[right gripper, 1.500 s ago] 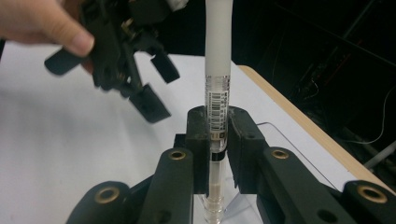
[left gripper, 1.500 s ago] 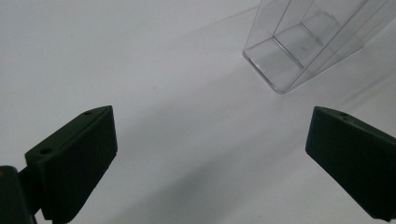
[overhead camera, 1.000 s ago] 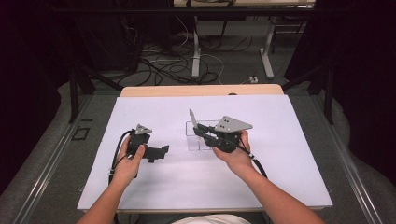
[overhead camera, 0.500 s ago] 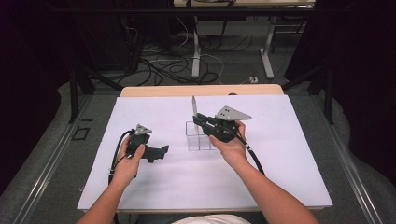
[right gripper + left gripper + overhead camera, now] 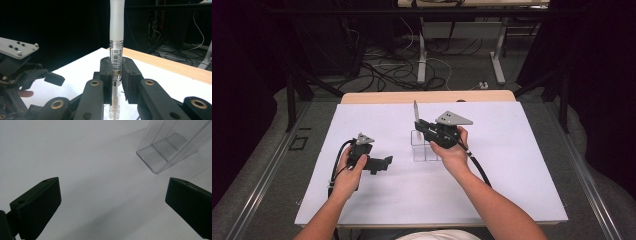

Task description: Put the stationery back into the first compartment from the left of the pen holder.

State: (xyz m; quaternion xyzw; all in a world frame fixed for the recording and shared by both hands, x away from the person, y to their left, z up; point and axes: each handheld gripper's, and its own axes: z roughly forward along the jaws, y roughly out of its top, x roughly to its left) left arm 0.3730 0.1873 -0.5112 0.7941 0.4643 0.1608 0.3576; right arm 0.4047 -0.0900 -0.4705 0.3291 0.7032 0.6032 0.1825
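Right hand-held gripper point(image 5: 421, 126) raised over the desk point(image 5: 522, 165), clamping an upright pen point(image 5: 116, 50) above a clear holder point(image 5: 424, 149). Left hand-held gripper point(image 5: 384, 162) low, jaws apart, holder ahead.

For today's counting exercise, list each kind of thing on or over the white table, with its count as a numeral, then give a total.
Tongs: 2 (left tongs, open; right tongs, shut on the pen)
Pen: 1 (pen, held upright)
Clear holder: 1 (clear holder, standing on the table)
Total: 4
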